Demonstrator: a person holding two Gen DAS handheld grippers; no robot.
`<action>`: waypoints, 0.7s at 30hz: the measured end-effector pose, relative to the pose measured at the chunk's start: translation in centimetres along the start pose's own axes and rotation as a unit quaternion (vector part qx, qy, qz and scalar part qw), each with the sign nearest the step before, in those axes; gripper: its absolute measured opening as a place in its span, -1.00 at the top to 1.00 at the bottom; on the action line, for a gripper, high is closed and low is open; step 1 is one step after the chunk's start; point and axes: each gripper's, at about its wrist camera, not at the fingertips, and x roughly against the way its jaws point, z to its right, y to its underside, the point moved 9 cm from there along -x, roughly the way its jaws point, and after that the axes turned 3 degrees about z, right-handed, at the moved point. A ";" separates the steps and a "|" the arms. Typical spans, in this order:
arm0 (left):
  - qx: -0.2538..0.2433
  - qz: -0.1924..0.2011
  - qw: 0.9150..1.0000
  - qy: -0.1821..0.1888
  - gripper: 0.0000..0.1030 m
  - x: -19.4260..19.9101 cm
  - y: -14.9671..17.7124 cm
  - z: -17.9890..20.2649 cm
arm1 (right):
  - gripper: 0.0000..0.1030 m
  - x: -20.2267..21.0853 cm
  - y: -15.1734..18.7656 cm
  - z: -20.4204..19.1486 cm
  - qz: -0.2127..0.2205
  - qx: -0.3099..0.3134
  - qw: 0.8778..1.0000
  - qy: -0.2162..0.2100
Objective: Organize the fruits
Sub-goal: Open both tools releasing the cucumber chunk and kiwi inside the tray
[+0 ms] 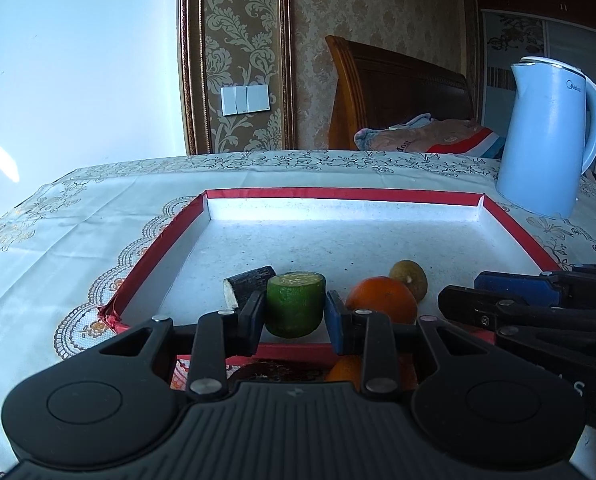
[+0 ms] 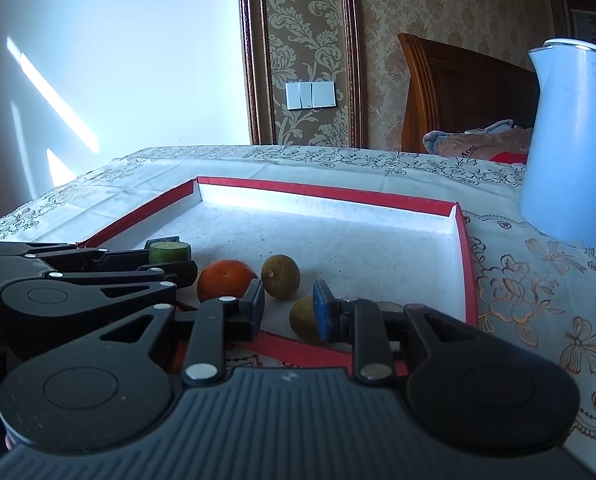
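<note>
Fruits sit in a red-rimmed tray (image 1: 154, 264) on the patterned tablecloth (image 1: 78, 220).

Left wrist view: left gripper (image 1: 296, 314) is clamped on a green cut piece (image 1: 296, 304), pads pressing both sides, held just over the tray's near rim. One dark-skinned cut chunk (image 1: 250, 280) lies just at 10 o'clock of it. One orange (image 1: 381, 298) at 3 o'clock, one brown round fruit (image 1: 409, 279) touching behind it. More orange and dark shapes show under the gripper, partly hidden, can't identify. Right gripper (image 1: 461, 290) pokes in from 3 o'clock, just beside the orange. One blue kettle (image 1: 549, 140) stands off-tray at 1 o'clock.

Right wrist view: right gripper (image 2: 290, 308) has its fingers apart in frame with nothing pressed between them, yet it's at its tightest: closed, empty. One brown fruit (image 2: 303, 318) sits half behind the right-hand finger; a second brown fruit (image 2: 280, 277) at 12 o'clock; orange (image 2: 224, 280) at 10 o'clock, partly blocked by the left-hand finger. Left gripper (image 2: 170, 258) enters from 9 o'clock with the green piece. Kettle (image 2: 569, 148) at 2 o'clock. Rest of the tray floor is bare.
</note>
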 end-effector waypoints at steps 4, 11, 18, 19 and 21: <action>0.000 0.000 1.000 0.000 0.40 0.1 0.0 0.0 | 0.51 0.0 0.1 -0.1 0.001 0.002 1.000 0.001; -0.003 0.016 1.000 -0.014 -0.22 0.8 -0.2 -0.2 | 0.38 0.3 -0.1 0.2 0.010 -0.003 1.000 0.005; -0.015 0.031 0.999 -0.021 -0.22 1.6 -0.4 0.1 | 0.37 0.6 -0.2 0.5 0.017 -0.008 1.000 0.007; -0.013 0.032 0.999 -0.023 -0.22 1.7 -0.5 0.0 | 0.37 0.7 -0.3 0.5 0.018 -0.009 1.000 0.007; -0.007 0.036 0.999 -0.028 -0.22 2.0 -0.5 -0.3 | 0.38 0.9 -0.3 0.7 0.022 -0.012 1.000 0.009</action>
